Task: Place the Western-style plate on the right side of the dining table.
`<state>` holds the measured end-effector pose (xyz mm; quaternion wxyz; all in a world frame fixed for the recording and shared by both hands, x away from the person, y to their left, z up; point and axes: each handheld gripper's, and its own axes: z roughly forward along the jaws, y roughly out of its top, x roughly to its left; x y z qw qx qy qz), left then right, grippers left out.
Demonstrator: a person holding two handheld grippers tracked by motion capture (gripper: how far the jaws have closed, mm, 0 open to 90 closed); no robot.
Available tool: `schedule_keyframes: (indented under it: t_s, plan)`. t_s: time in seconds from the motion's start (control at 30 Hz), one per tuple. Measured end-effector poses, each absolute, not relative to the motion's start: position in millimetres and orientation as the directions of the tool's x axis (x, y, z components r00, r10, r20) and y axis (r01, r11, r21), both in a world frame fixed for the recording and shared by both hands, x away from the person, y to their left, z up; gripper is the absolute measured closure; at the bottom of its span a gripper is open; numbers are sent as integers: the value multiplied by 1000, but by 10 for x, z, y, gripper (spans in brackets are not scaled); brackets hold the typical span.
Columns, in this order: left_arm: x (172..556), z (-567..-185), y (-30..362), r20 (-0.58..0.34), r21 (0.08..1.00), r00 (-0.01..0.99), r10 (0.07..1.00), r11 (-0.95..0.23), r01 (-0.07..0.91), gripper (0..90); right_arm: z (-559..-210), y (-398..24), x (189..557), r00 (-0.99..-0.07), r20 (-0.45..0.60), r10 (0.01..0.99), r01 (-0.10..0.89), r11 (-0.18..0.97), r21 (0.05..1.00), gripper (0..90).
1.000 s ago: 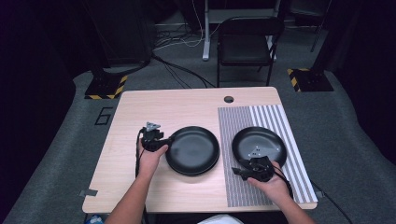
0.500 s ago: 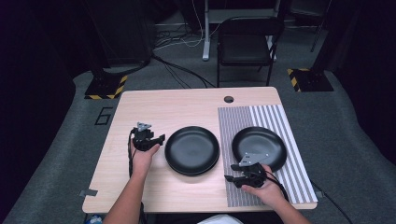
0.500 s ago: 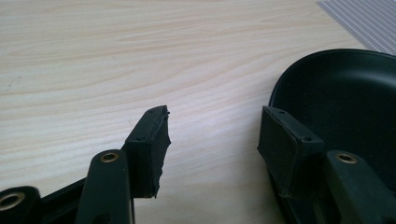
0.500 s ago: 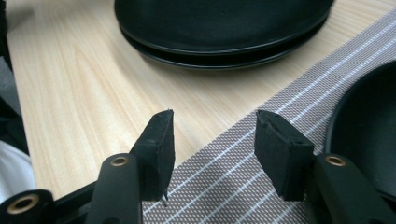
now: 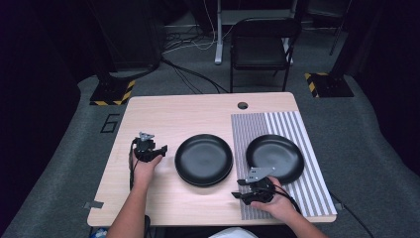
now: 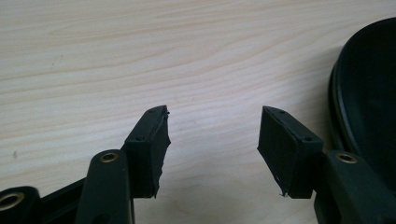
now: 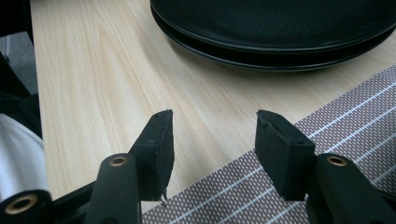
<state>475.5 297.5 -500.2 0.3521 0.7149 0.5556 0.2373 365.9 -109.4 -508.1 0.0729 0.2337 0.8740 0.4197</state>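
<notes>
On the left side of the wooden table [image 5: 148, 119], the left gripper [image 5: 157, 151] rests low with its jaws apart and nothing between them; in the left gripper view only bare wood lies between the pads [image 6: 152, 140]. The stacked black plates [image 5: 203, 159] sit just to its right, at the table's middle, close to the jaw tips but not touching. In the right gripper view this looks like two plates nested, one rim under the other [image 7: 280, 51].

Farther right, a single black plate [image 5: 275, 157] lies on the striped placemat [image 5: 302, 129], well inside its edges. The right gripper [image 5: 240, 189] sits at the near edge of the mat, jaws likewise spread and empty, pointing left toward the stack, with mat and wood beneath its pads [image 7: 280, 154].

The risks, as I judge them:
- The plate rims are low, smooth and rounded. A grip that catches only the lip of the upper plate could slip, letting it drop back with a clatter or chip.
- If the left jaws slide in too flat, they may shove the whole stack to the right into the single plate rather than getting under a rim.
- Pinching both nested rims together would lift two plates when one is wanted, and the lower could fall free.
- The right gripper's trailing cable lies on the mat; dragging it could tug the mat and shift the plate on it.
</notes>
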Motion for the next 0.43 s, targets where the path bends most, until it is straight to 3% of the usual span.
schedule_keyframes:
  t_s: [0.43]
  plan:
    - [4769,-5105,3016,-29,755,289,957,-168,633,403,-5166,-1026,3718,-890,71,450,340,553,760,448]
